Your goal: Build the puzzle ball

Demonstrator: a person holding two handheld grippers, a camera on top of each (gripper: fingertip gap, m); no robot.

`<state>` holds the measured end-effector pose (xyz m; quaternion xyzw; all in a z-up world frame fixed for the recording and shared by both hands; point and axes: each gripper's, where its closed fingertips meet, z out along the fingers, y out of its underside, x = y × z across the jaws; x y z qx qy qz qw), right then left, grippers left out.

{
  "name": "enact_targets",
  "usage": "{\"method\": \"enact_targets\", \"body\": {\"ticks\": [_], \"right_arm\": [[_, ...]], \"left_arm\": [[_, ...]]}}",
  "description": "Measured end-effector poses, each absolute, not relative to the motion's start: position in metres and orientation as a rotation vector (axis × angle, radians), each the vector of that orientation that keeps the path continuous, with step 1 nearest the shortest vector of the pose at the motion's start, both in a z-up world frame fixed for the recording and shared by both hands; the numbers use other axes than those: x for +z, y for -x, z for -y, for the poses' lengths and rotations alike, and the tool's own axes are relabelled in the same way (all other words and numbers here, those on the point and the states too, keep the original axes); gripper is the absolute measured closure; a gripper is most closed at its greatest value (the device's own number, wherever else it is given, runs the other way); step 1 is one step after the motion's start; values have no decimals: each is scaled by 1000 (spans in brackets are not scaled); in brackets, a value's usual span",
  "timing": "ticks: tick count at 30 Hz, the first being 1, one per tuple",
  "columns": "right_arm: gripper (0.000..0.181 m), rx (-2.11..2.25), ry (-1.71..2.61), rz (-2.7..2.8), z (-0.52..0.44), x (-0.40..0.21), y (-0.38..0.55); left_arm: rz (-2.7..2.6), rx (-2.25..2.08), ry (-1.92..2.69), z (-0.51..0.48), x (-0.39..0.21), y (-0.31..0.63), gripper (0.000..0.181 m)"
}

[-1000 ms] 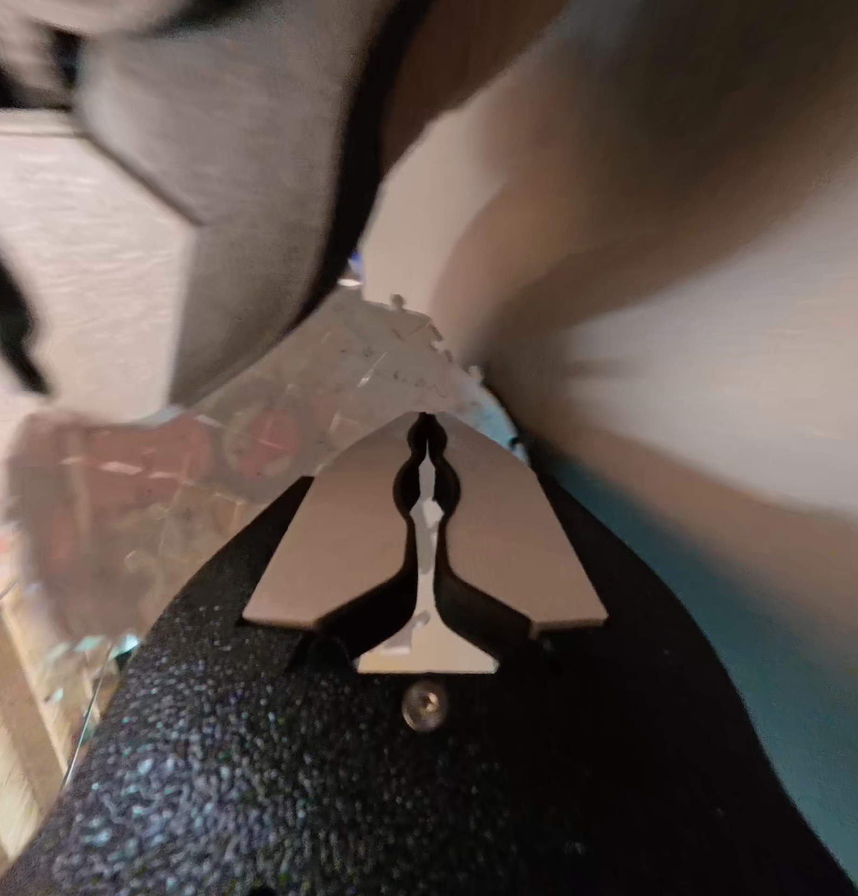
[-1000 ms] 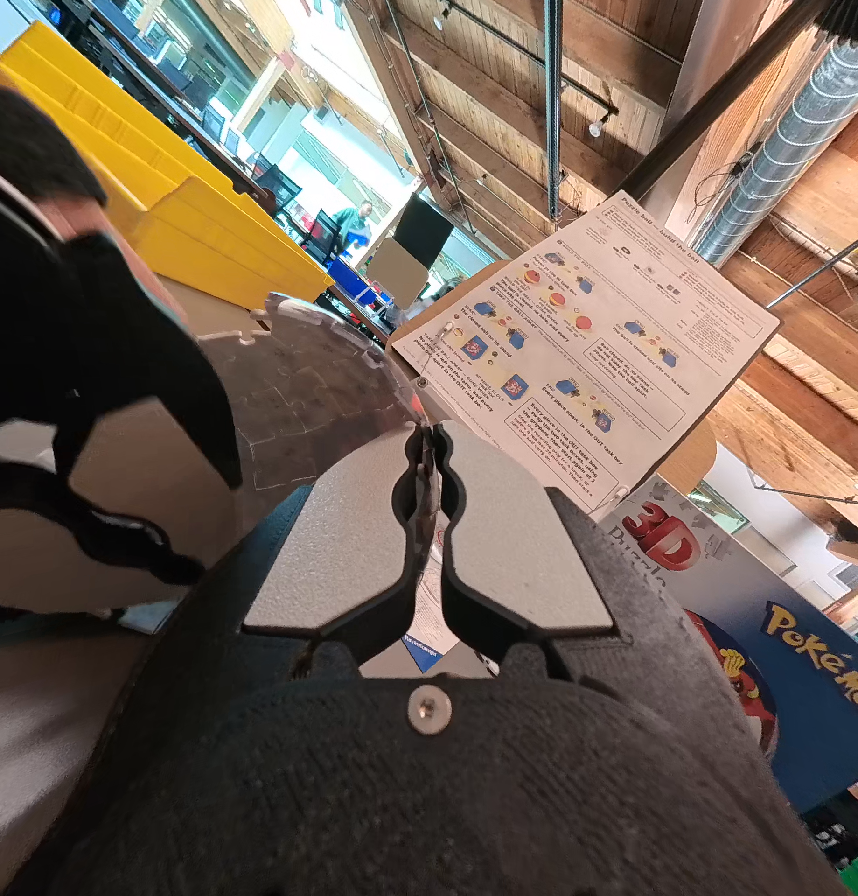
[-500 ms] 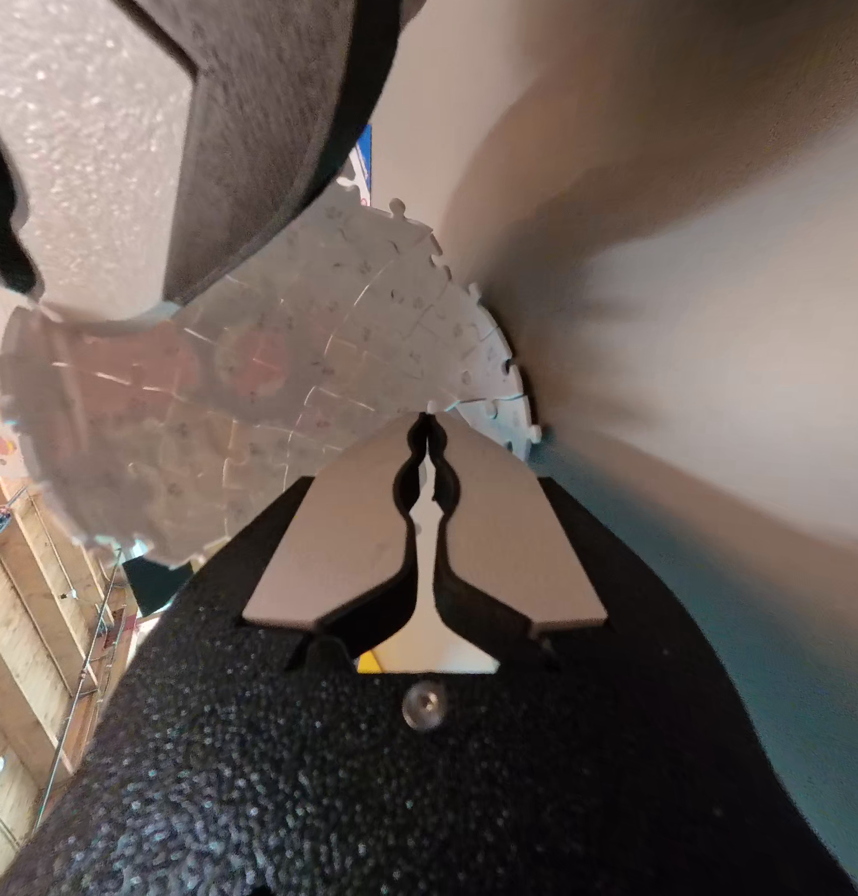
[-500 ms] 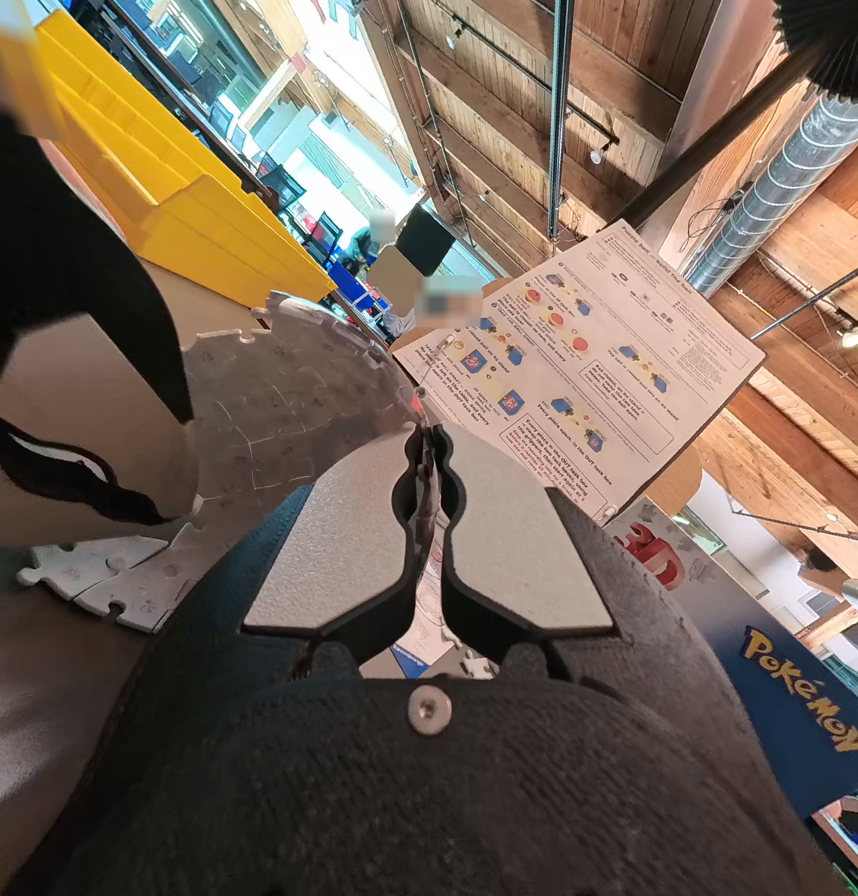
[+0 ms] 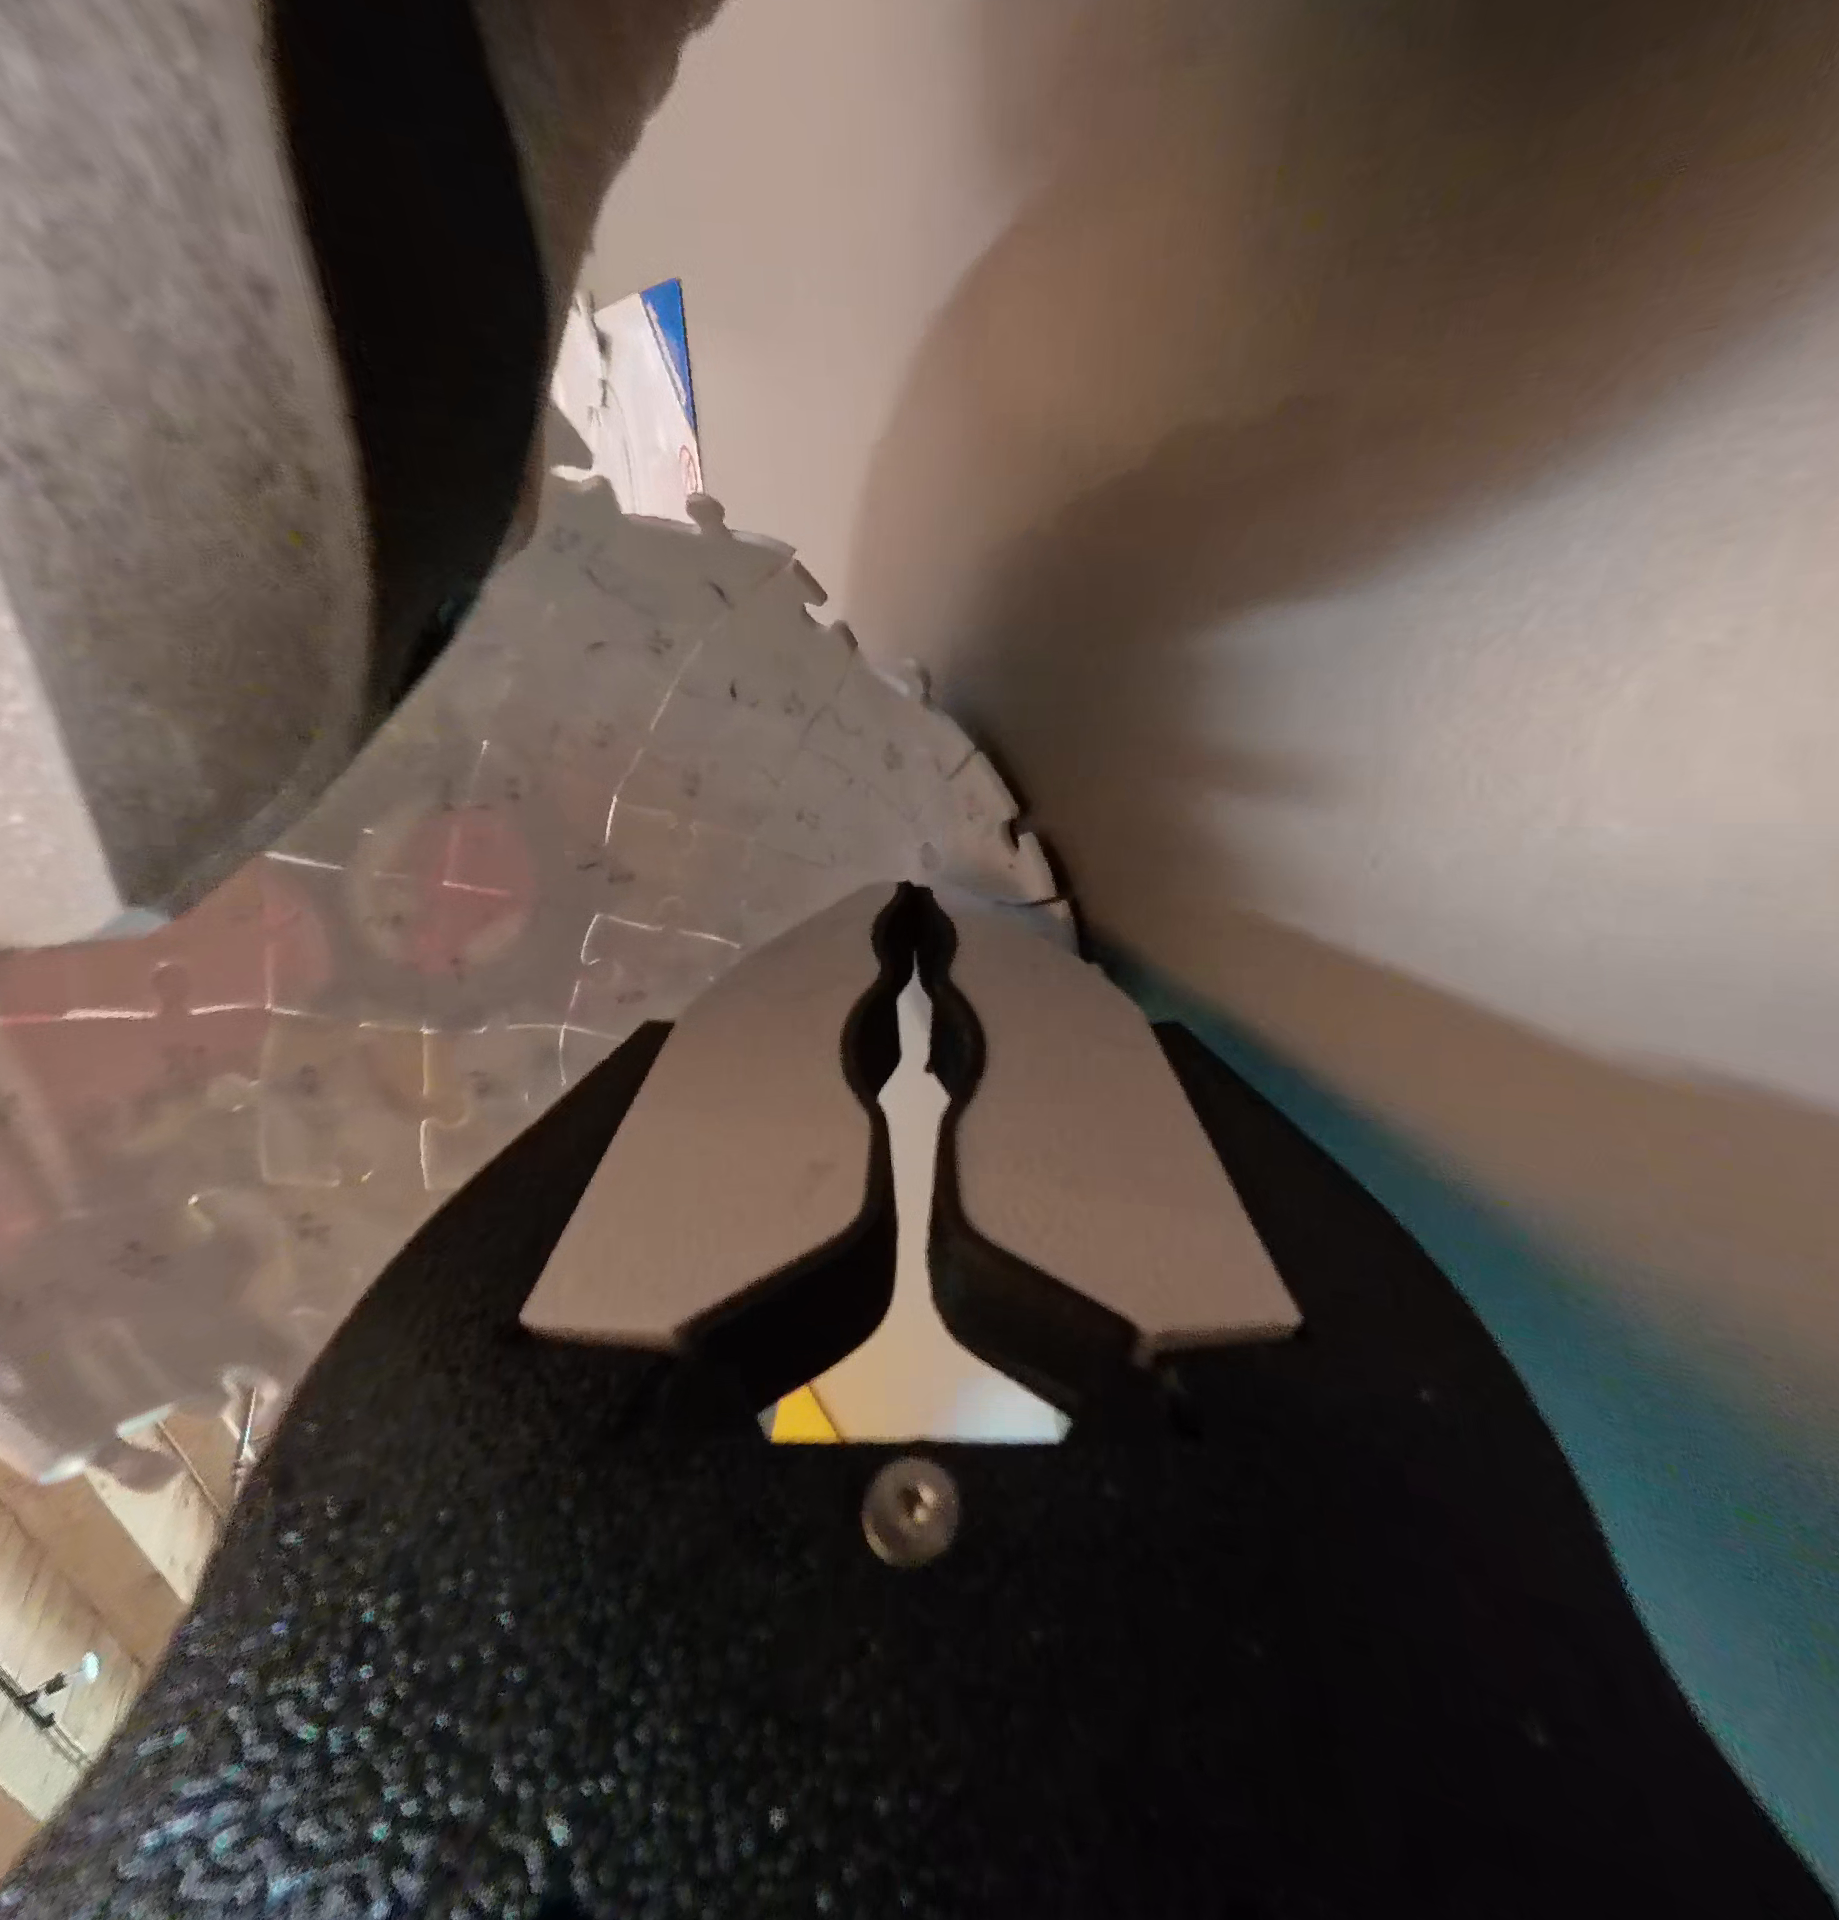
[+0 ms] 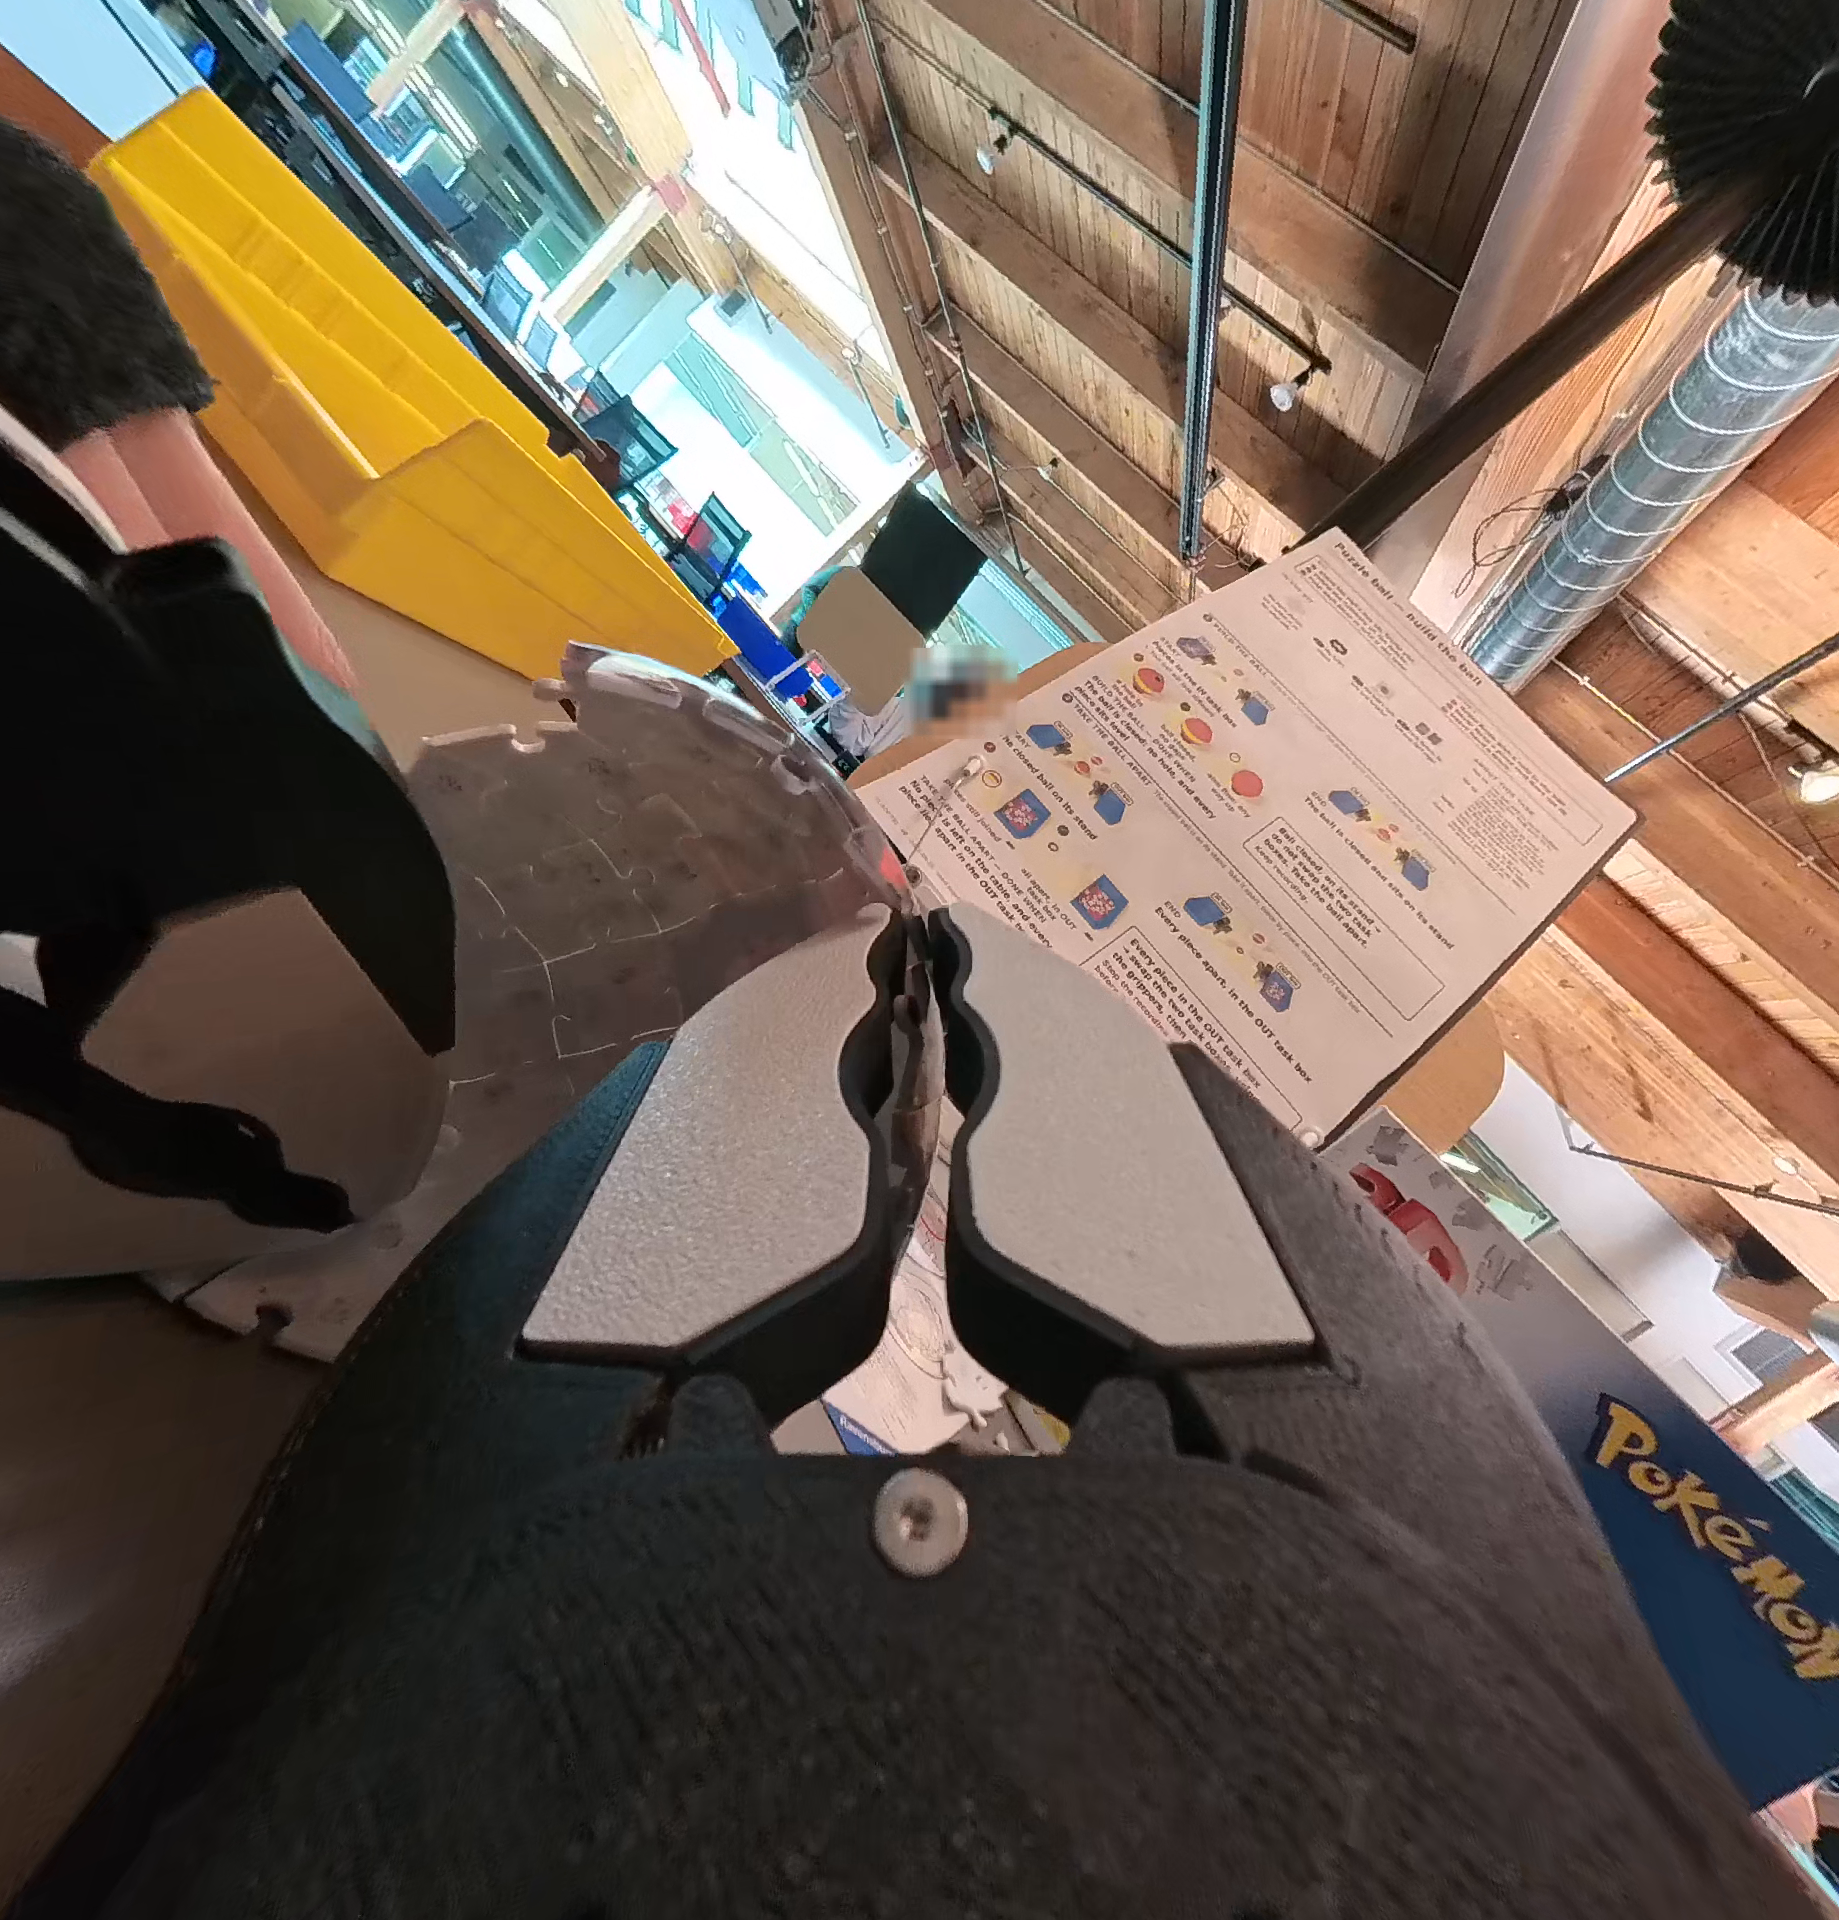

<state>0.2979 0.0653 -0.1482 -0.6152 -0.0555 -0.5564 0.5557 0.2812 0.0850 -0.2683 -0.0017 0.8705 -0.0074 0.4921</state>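
Observation:
The puzzle ball is a partly built curved shell (image 5: 603,831) of joined pieces, seen from its grey inner side, with a reddish patch showing through. My left gripper (image 5: 910,906) is shut on the shell's edge. One finger (image 5: 167,520) of the right gripper fills the upper left, blurred, clamped on the shell's far side. In the right wrist view the shell (image 6: 634,862) stands left of centre. My right gripper (image 6: 920,935) is shut on its rim, which runs edge-on between the jaws. The left gripper (image 6: 390,1127) holds the shell from the left.
A strip of joined white pieces (image 6: 291,1314) lies on the table below the shell. An instruction sheet (image 6: 1310,831) stands behind, with the blue puzzle box (image 6: 1725,1538) at right. Yellow bins (image 6: 395,447) sit at the back left. A person's arm (image 5: 1414,520) fills the right of the left wrist view. About 12 cm separates my left fingertips from my right.
Both grippers kept their grip on the shell. The shell and the right gripper's finger shifted in the left wrist view. The right wrist view tilted, and the white strip came into sight.

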Motion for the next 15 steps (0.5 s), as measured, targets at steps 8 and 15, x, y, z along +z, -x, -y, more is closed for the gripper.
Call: {"method": "enact_targets", "body": {"ticks": [8, 15], "right_arm": [[176, -1299, 1444, 145, -69, -147, -295], [176, -1311, 1452, 159, -70, -148, -294]], "left_arm": [[-2091, -3, 9, -85, -268, -281, 181], [-1979, -74, 84, -88, -258, -281, 181]]}}
